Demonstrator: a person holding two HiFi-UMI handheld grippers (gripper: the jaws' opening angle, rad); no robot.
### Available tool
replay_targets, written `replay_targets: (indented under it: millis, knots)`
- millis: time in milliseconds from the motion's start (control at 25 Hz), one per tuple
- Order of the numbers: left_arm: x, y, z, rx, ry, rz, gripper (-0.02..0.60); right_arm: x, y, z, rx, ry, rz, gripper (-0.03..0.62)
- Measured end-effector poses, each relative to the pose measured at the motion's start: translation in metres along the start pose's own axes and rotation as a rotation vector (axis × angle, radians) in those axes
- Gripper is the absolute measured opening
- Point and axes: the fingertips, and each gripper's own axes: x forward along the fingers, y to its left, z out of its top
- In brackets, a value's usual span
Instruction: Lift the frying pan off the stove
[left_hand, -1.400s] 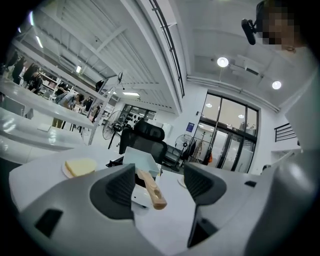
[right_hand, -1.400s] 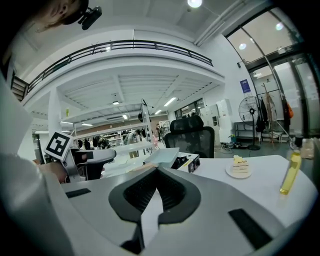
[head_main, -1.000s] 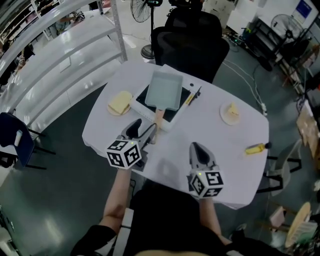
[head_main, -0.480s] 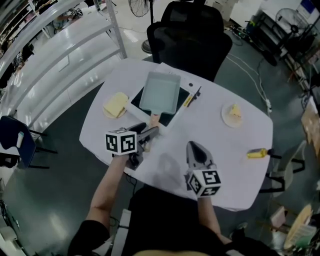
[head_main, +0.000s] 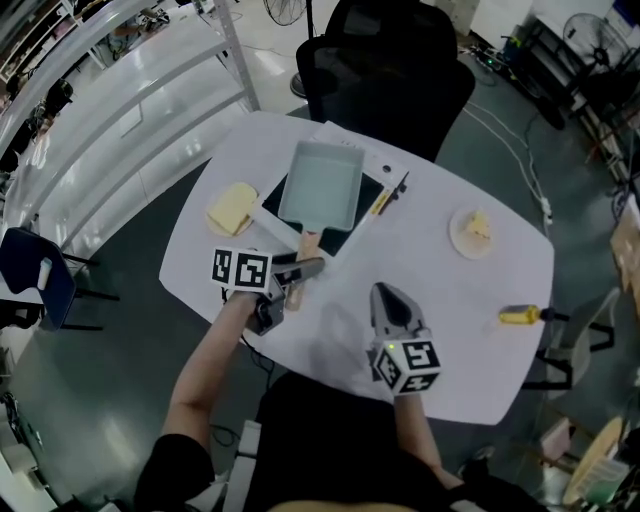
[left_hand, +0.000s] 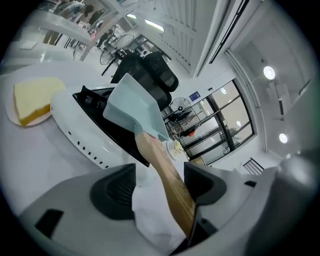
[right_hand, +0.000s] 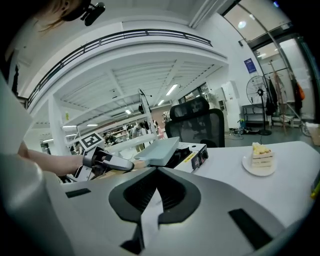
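Observation:
A pale blue rectangular frying pan (head_main: 320, 185) rests on a black-topped white stove (head_main: 274, 198) at the far side of the white table. Its wooden handle (head_main: 308, 243) points toward me. My left gripper (head_main: 295, 282) is turned on its side and open at the handle's end. In the left gripper view the handle (left_hand: 167, 182) runs between the spread jaws of the left gripper (left_hand: 160, 172), lying against the right one, with the pan (left_hand: 132, 107) beyond. My right gripper (head_main: 387, 296) hovers over bare table, shut and holding nothing. In the right gripper view the right gripper (right_hand: 157, 171) faces the pan (right_hand: 157, 150).
A plate with a yellow block (head_main: 232, 208) lies left of the stove. At the right sits a plate with a cake slice (head_main: 472, 230), and a yellow-handled tool (head_main: 520, 315) lies near the table's right edge. A black office chair (head_main: 390, 70) stands behind the table.
My left gripper has rolled onto its side and come up to the handle's end, so its jaws now straddle it. The right gripper has barely moved.

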Motion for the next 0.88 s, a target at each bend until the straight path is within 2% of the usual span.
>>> replay_targets:
  millis: [120,200,360,560,760,880]
  knots:
    - [0.002,-0.004,0.001,-0.008,0.018,-0.029,0.275,0.004,0.001,0.000,0.004,0.002,0.008,0.006]
    - [0.002,-0.007,0.001,-0.004,0.027,-0.035,0.187,0.006,0.000,-0.001,0.004,0.006,0.010,0.006]
    - [-0.001,-0.008,0.002,-0.044,0.019,-0.052,0.162,0.008,-0.001,-0.003,0.008,0.012,0.013,0.006]
    - [-0.001,-0.006,0.001,-0.042,0.006,-0.030,0.147,0.010,-0.003,-0.006,0.011,0.020,0.014,0.006]
    - [-0.001,0.000,-0.003,0.036,0.013,0.050,0.133,0.011,-0.004,-0.007,0.003,0.023,0.018,0.006]
    - [-0.002,0.002,-0.004,0.038,0.006,0.073,0.109,0.010,-0.007,-0.009,0.002,0.029,0.008,0.006]
